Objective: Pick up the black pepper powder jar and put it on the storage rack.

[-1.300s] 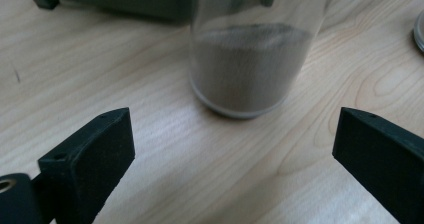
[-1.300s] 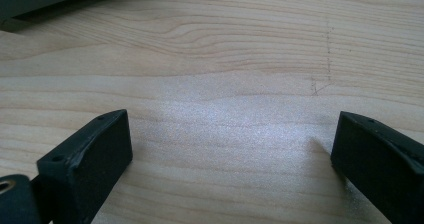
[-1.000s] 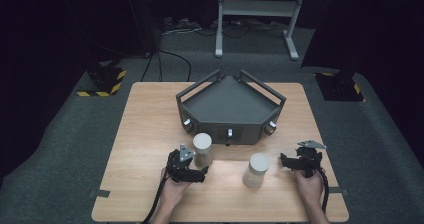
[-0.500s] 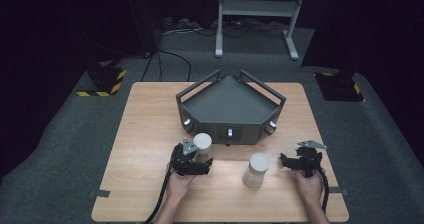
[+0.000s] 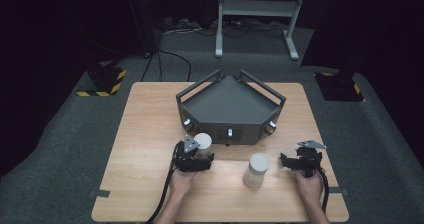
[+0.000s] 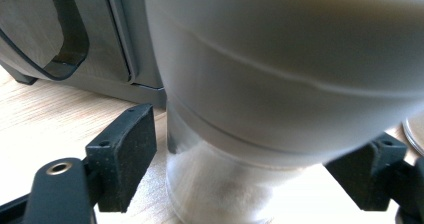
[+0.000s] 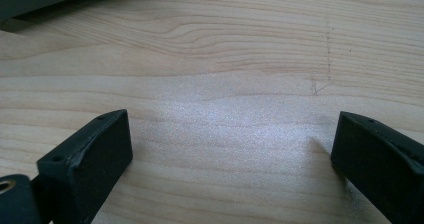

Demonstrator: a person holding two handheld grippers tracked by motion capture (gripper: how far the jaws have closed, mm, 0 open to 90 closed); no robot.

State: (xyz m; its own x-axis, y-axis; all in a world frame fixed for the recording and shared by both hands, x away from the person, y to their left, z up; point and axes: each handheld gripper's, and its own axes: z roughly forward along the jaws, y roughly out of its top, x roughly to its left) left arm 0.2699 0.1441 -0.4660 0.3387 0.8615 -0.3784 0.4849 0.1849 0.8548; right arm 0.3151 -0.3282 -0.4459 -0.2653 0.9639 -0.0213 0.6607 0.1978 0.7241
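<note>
Near jar upright on the counter, at about 7 o'clock from the tray, just in front of its front wall. White lid on top, clear body below. In the left gripper view, jar close and blurred, standing between the two black jaws, a gap visible on each side, no pad touching it. Left gripper spread around the jar, at 6 o'clock from it, held by the left hand coming up from the bottom edge.

Second jar upright too, at 5 o'clock from the tray, well apart from the first, between the two grippers. Right gripper at 3 o'clock from that jar, near but apart from it, pointing toward it, held in the right hand. In the right gripper view, jaws wide apart over bare wood, right gripper spread with nothing between.

Grey tray at the counter's middle, five-sided, walled, with rail handles at the back and knobs on the front faces. Dark carpet around the counter, a metal stand at 12 o'clock.
</note>
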